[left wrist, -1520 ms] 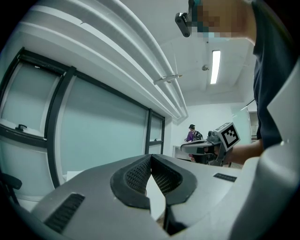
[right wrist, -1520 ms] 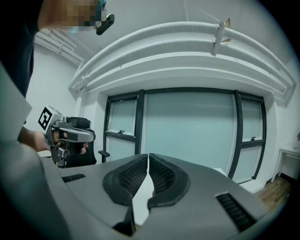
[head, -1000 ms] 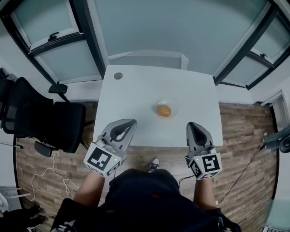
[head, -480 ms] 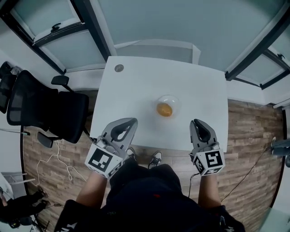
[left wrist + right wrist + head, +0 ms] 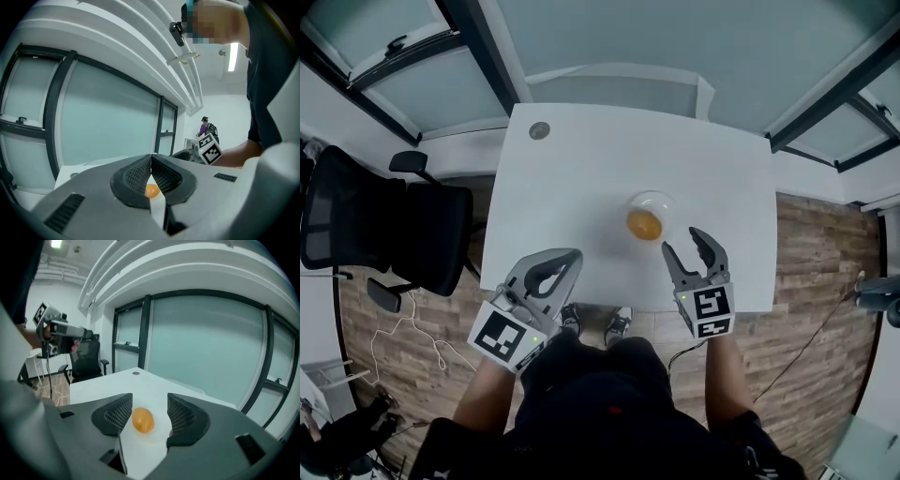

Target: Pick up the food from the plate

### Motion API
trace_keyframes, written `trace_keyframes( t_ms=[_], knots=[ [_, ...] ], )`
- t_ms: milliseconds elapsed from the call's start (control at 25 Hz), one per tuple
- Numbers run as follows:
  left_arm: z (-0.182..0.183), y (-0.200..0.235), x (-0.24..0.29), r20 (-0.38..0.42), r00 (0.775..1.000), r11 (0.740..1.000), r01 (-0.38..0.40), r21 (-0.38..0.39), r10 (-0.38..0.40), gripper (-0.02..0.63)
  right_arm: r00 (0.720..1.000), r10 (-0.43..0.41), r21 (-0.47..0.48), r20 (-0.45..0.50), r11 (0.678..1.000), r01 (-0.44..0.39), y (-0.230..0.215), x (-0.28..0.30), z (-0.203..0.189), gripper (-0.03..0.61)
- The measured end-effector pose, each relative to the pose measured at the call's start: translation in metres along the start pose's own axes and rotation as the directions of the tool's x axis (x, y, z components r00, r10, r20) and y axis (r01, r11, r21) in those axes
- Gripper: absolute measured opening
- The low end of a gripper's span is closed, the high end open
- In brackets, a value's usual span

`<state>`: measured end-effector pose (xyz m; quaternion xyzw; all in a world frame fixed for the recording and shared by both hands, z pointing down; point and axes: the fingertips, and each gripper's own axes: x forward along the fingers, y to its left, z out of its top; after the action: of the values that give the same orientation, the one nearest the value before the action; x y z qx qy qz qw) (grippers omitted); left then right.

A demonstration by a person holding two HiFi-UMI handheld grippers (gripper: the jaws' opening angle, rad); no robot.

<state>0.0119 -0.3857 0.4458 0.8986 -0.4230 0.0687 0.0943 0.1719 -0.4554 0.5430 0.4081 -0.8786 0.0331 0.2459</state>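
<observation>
An orange, egg-shaped piece of food (image 5: 644, 225) lies on a small clear plate (image 5: 651, 201) right of the white table's middle. My right gripper (image 5: 684, 242) hovers over the near table edge just right of the plate. Its jaws are opening and nothing is between them. In the right gripper view the food (image 5: 142, 420) lies ahead, framed by the parted pads (image 5: 117, 414). My left gripper (image 5: 569, 255) stays shut and empty at the front left edge. Past its shut tips (image 5: 151, 155) I see the food (image 5: 151, 191) as a small orange spot.
The white table (image 5: 581, 169) has a round grommet (image 5: 539, 130) at its far left corner. A black office chair (image 5: 384, 230) stands left of the table. Glass partitions lie behind it, wood floor on both sides. The person's shoes (image 5: 617, 326) are under the near edge.
My right gripper has gone from shut to open and has moved forward and left toward the plate. The left gripper has stayed shut in about the same place.
</observation>
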Motion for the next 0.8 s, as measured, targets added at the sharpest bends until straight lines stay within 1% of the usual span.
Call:
trace_keyframes(
  t_ms=[80,160,280,440,560,680,800],
  knots=[
    [-0.010,0.006,-0.002,-0.020,1.000,1.000,0.007,-0.013,-0.007,0.023,0.998,0.026,-0.035,-0.056,0.999,-0.028,0.006,0.027,-0.017,0.245],
    [-0.020,0.012,-0.002,-0.038,0.999,0.999,-0.001,-0.041,-0.001,0.023,0.992,0.063,-0.055,-0.111,0.996,-0.069,0.011,0.051,-0.033,0.297],
    [-0.031,0.019,0.000,-0.053,0.998,0.996,-0.020,-0.086,0.016,0.023,0.974,0.119,-0.053,-0.194,0.990,-0.132,0.018,0.081,-0.057,0.342],
    [-0.044,0.027,0.001,-0.066,0.998,0.994,-0.029,-0.109,0.022,0.023,0.945,0.168,-0.058,-0.279,0.980,-0.192,0.025,0.113,-0.084,0.357],
    [-0.055,0.034,0.000,-0.083,0.996,0.994,-0.032,-0.108,0.023,0.023,0.918,0.205,-0.049,-0.339,0.971,-0.235,0.030,0.135,-0.105,0.359],
    [-0.064,0.035,-0.001,-0.115,0.993,0.987,-0.054,-0.152,0.036,0.023,0.892,0.238,-0.039,-0.385,0.961,-0.273,0.034,0.149,-0.121,0.364],
    [-0.073,0.038,0.002,-0.140,0.989,0.986,-0.063,-0.154,0.041,0.023,0.869,0.261,-0.009,-0.420,0.957,-0.291,0.033,0.159,-0.131,0.364]
  ],
)
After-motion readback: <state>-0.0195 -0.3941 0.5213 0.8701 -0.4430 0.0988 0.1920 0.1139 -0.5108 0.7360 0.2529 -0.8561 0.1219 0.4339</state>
